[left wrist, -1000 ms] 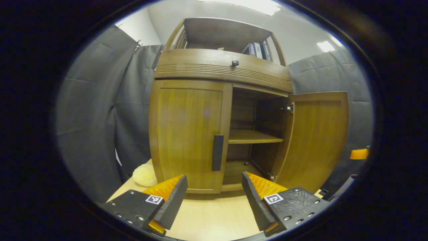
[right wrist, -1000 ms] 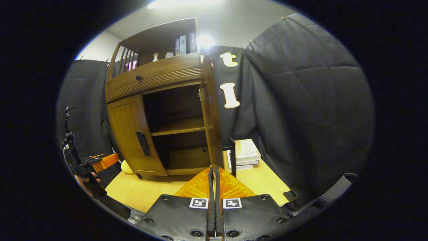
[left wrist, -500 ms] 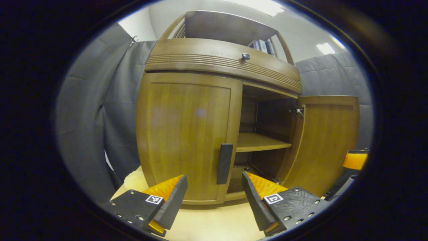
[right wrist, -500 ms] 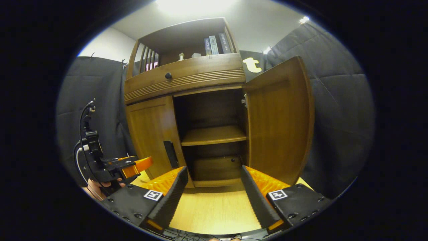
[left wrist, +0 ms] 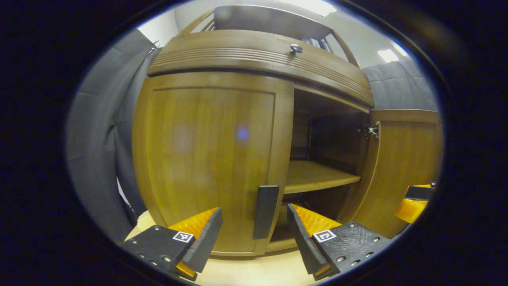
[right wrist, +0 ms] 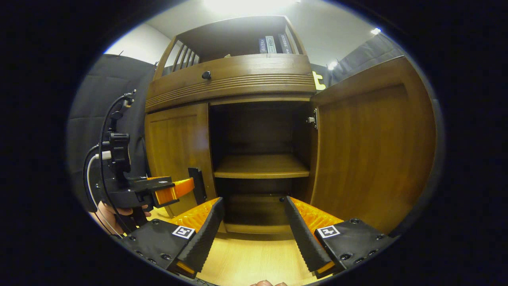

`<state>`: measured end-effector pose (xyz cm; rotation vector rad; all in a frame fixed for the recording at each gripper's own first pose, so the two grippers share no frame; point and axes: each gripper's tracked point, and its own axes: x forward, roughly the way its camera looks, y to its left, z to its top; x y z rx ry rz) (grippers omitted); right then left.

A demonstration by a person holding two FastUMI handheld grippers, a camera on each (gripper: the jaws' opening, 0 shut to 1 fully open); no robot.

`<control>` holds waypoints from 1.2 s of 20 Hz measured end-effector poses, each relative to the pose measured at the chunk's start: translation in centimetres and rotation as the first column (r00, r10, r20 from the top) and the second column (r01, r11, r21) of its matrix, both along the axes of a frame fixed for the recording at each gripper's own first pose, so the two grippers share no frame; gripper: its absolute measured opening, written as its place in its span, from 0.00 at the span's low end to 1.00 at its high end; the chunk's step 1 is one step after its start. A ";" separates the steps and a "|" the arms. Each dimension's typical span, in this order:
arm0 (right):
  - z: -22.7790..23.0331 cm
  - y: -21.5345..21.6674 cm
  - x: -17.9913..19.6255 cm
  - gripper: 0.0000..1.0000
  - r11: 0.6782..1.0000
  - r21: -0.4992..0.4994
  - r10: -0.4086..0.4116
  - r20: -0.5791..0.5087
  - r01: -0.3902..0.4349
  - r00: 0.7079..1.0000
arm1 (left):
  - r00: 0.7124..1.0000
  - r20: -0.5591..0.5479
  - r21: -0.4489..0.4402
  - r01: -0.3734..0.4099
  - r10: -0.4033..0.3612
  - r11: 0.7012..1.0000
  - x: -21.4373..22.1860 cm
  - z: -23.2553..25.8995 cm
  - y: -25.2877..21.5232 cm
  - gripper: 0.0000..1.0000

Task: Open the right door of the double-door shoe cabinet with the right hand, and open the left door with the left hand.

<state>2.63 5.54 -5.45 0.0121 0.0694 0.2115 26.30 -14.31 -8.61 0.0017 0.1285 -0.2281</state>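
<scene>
One door remains shut: in the left gripper view, the left gripper [left wrist: 254, 234] is spread wide, the left door's handle [left wrist: 265, 211] between its fingers, ready for clamping. In the right gripper view, the right gripper [right wrist: 254, 234] is released, the right door [right wrist: 369, 147] swung open beside it.

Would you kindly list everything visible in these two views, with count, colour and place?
Shoe cabinet: one, brown wood, on the table.
Left door: one, brown, shut.
Left door handle: one, dark, at that door's inner edge, between the left gripper's fingers.
Right door: one, brown, swung open.
Inner shelf: one, brown, bare, inside the open half.
Drawer knob: one, dark, above the doors.
Books: a few, dark, upright in the top compartment.
Table: one, light wood.
Left gripper: one, open, before the handle.
Right gripper: one, open, facing the open compartment.
Hand: one, holding the left gripper.
</scene>
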 end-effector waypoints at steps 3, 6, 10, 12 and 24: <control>-0.1 0.0 1.8 0.93 1.000 -0.002 0.015 0.001 -0.015 1.000 | 1.000 -0.009 0.034 0.008 -0.007 0.999 1.8 -1.0 -1.5 0.92; -0.8 0.3 3.0 0.99 0.999 -0.012 0.038 -0.004 -0.038 0.999 | 1.000 -0.014 0.060 0.010 -0.009 0.998 2.5 -2.0 -2.3 0.92; -1.0 0.6 4.2 0.93 0.998 -0.018 0.062 -0.001 -0.062 0.998 | 0.999 0.005 0.082 -0.045 0.045 0.996 4.0 -1.6 -2.2 0.63; -0.6 0.6 4.7 0.96 0.997 -0.017 0.069 -0.005 -0.069 0.998 | 0.998 0.020 0.048 -0.066 0.065 0.997 4.4 -1.5 -1.9 0.39; -0.9 0.5 4.8 0.93 0.998 0.007 0.070 -0.020 -0.070 0.997 | 0.998 -0.006 0.069 -0.059 0.059 0.996 4.0 -2.1 -1.8 0.08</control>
